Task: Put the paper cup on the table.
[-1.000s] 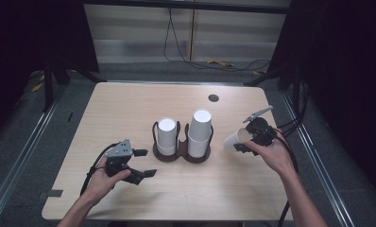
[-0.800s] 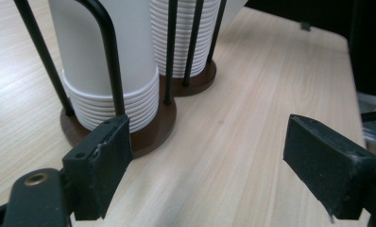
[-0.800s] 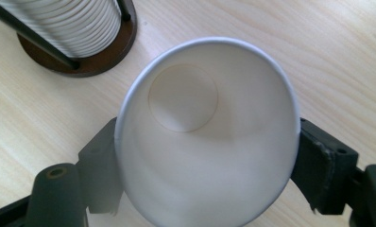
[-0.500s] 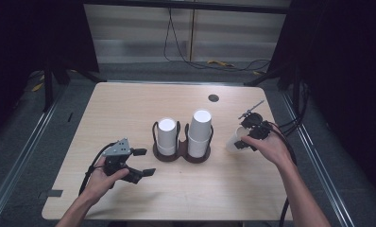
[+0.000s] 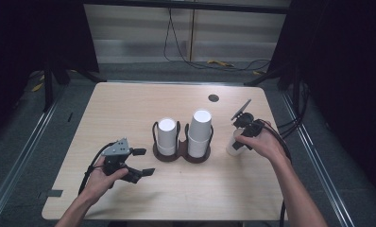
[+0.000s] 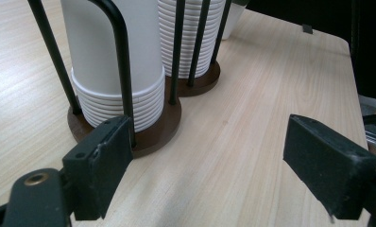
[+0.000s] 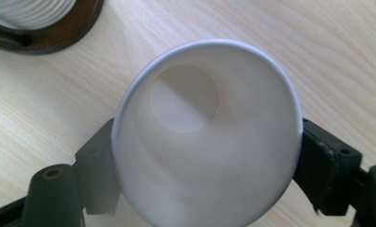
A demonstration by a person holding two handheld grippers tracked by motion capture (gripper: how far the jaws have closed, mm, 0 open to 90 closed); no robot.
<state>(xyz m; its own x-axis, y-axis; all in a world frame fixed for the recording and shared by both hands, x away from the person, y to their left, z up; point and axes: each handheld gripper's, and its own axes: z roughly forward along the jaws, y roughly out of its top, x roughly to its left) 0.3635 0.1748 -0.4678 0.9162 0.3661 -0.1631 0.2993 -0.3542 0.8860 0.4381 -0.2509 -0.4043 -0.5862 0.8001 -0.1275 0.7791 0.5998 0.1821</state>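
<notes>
In my right gripper (image 7: pixel 209 156) I have a single white paper cup (image 7: pixel 207 135) clamped across its wall, one jaw on each side, mouth facing the camera so I look straight down to its round base. In the high view that cup (image 5: pixel 234 143) sits right of centre, just beside the brown two-well cup holder (image 5: pixel 181 153) with its black wire loops, and it looks to be at or near the table (image 5: pixel 129 104) — I cannot tell whether its base is touching. My left gripper (image 5: pixel 139 161) rests low in the lower left of that view, jaws spread wide and holding nothing; in the left gripper view they frame bare wood, with the nearer stack of cups (image 6: pixel 113 61) in the upper left and the second stack (image 6: pixel 191 33) behind it. My judgement is that the step in hand is setting this cup upright on the table. To do it well I should keep the squeeze light — paper walls dent easily — bring the base flat onto the wood clear of the holder, and only then ease the jaws apart without dragging the rim sideways.
</notes>
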